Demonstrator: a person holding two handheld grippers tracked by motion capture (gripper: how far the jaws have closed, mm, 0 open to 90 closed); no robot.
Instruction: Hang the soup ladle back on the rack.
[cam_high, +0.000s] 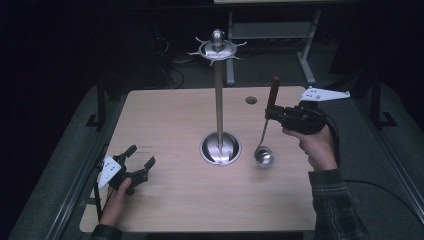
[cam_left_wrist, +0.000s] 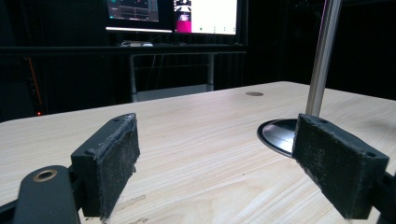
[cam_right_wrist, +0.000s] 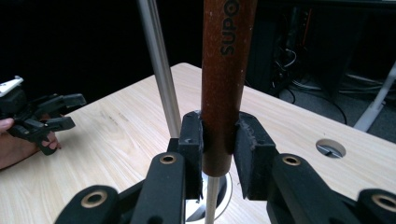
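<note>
— Where's the ladle (cam_high: 265, 135)?
— Centre-right, near upright: brown handle up, clamped in the right claw (cam_high: 272, 112); bowl down, seemingly resting on the desk (cam_high: 170, 195) beside the stand (cam_high: 220, 145).
— Left claw (cam_high: 141, 161)?
— Lower left, jaws wide, empty.

Left tongs (cam_high: 139, 161) low, jaws spread wide, right tongs (cam_high: 270, 113) raised, jaws clamped together, both hand-held

ladle (cam_right_wrist: 224, 84): handle top cut by upper edge, bowl hidden below jaws in right gripper view | stand pole (cam_left_wrist: 322, 56): top cut off in left gripper view, base partly behind jaw | monitors (cam_left_wrist: 173, 14): cropped, screen content too small to read
</note>
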